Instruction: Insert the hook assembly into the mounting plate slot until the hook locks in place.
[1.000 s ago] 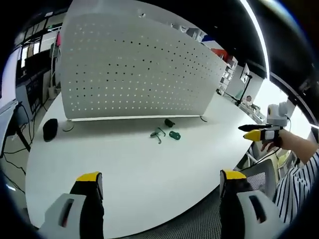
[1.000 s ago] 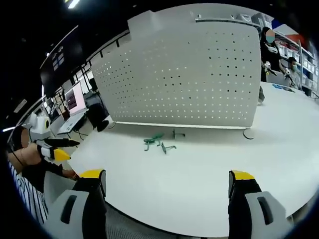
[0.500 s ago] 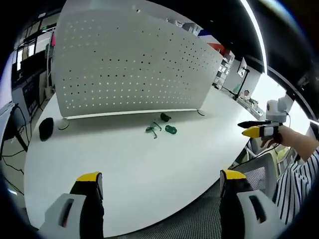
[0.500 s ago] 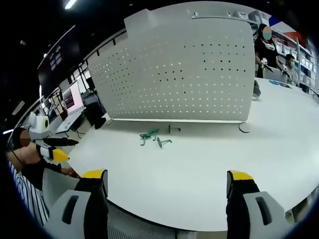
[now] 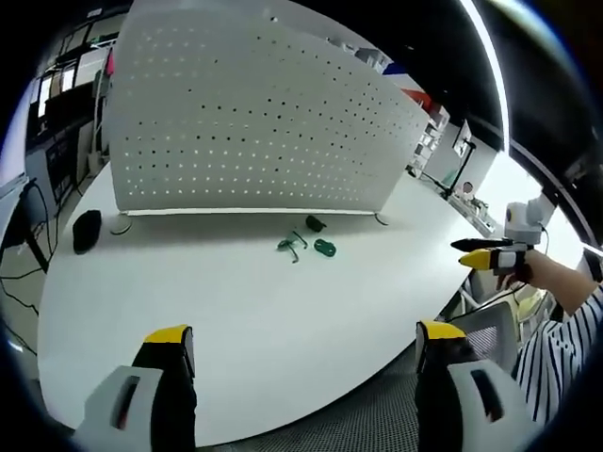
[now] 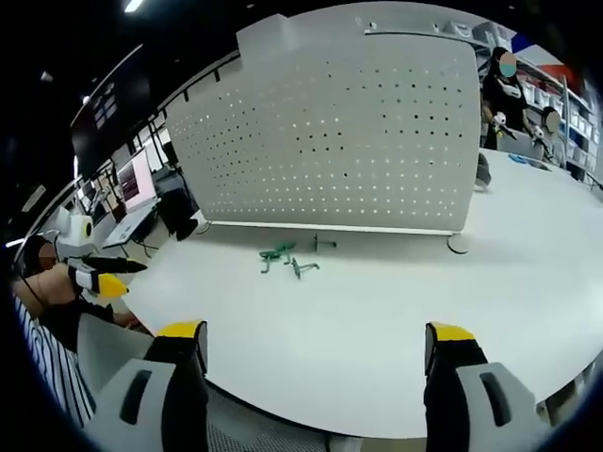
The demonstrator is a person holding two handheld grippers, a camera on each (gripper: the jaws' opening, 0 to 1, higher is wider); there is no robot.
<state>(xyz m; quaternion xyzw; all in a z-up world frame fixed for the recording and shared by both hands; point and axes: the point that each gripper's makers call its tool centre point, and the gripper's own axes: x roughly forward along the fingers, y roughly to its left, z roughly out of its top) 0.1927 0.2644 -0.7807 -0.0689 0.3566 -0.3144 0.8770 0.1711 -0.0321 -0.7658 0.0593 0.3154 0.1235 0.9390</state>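
A: Progress? Sitting at zero, judging by the layout. Hook parts (image 5: 306, 247) lying loose on the counter (image 5: 236, 311), small green and dark pieces clustered near the foot of the perforated panel (image 5: 254, 122). Showing also in the right gripper view as green bits (image 6: 283, 261) just in front of that panel (image 6: 349, 141).

A: Nothing inserted, nothing gripped.

B: Tools?

A: Left tool (image 5: 301, 344) gaping wide, holding nothing, hanging back at the near counter edge, well apart from the parts. Right tool (image 6: 316, 344) likewise spread wide and empty, also at the near edge. Also appearing from the side in the left gripper view (image 5: 485, 254), hovering off the counter's rim.

B: Mounting plate slot?

A: Cannot tell. Too small to pick a slot or say which piece is the plate; probably the panel or one of the small pieces.

B: Remaining?

A: Everything, most likely: reaching in, picking up the hook assembly, lining up with the slot, pushing until locking. Keeping the parts in frame, fine so far.
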